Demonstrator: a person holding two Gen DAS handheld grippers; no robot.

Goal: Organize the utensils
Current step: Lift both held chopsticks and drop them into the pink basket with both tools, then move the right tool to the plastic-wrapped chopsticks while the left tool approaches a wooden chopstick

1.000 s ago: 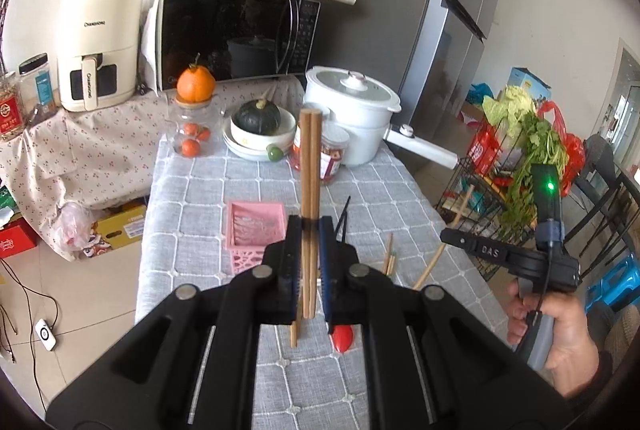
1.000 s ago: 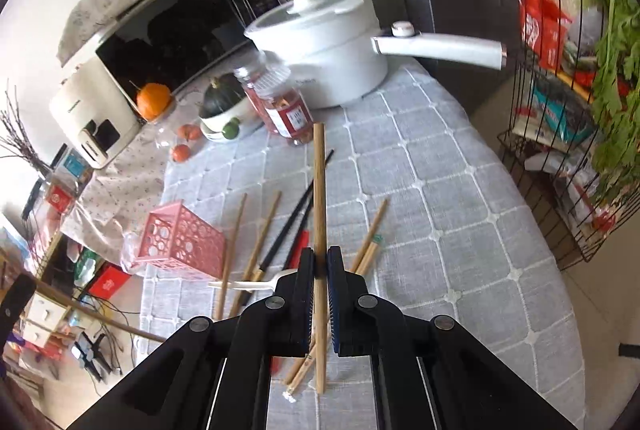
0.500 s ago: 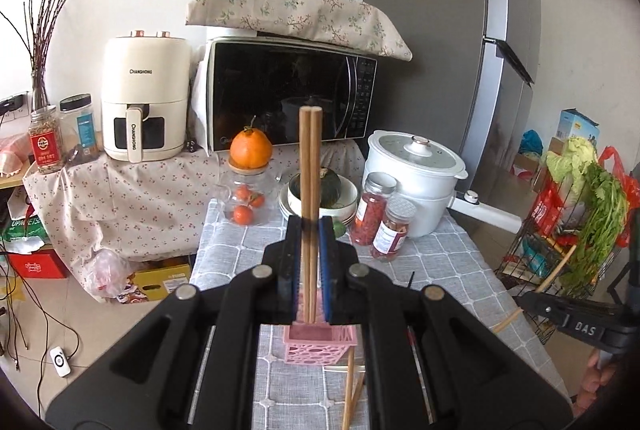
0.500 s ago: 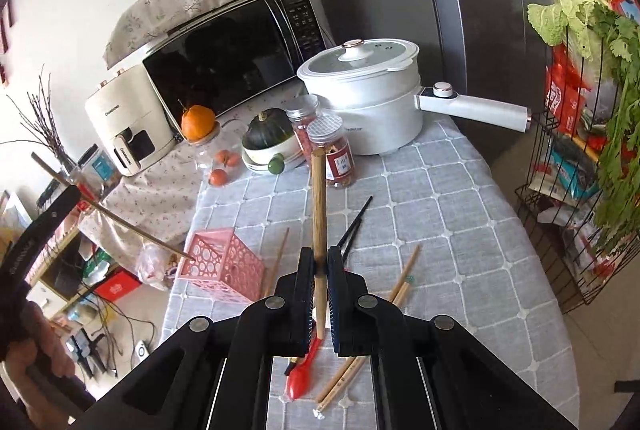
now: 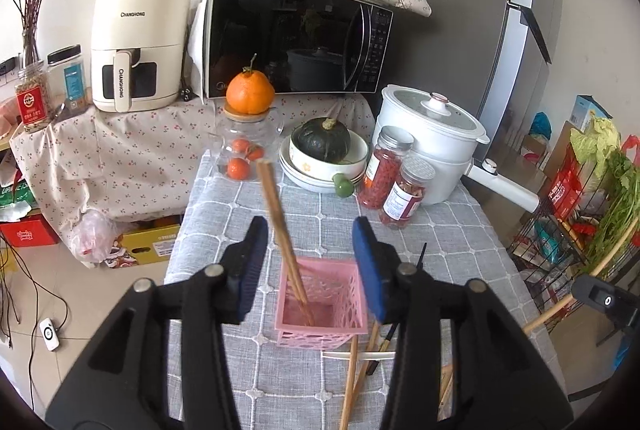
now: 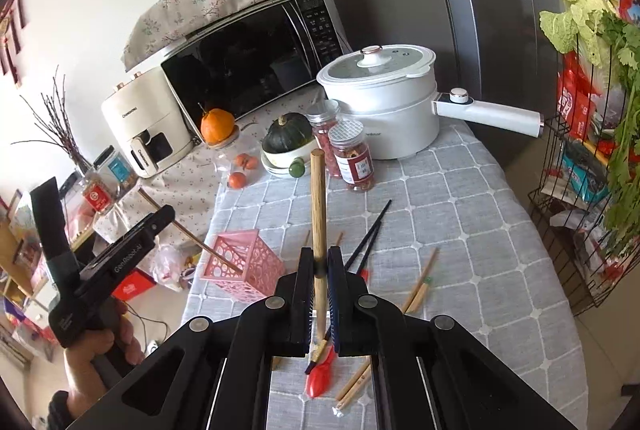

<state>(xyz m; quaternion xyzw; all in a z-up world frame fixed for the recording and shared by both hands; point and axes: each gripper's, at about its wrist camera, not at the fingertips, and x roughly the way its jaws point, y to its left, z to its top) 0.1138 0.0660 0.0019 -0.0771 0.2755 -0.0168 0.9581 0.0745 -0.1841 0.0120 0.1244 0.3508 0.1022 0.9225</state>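
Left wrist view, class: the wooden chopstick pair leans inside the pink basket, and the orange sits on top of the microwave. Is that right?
Not quite. The left wrist view shows the orange on the lid of a glass jar in front of the microwave. The wooden chopstick pair does lean inside the pink basket.

a grey checked table [image 5: 460, 238] carries a pink basket [image 5: 322, 326] under the claw, loose chopsticks [image 6: 418, 288] beside it, jars [image 5: 406, 192] beyond.

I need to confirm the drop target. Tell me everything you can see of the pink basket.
The pink basket is a small square bin, apparently plastic, with perforated lattice walls. It stands upright and open-topped on the grey checked tablecloth. A pair of wooden chopsticks leans inside it, tips at the bottom. More loose chopsticks lie just beside it.
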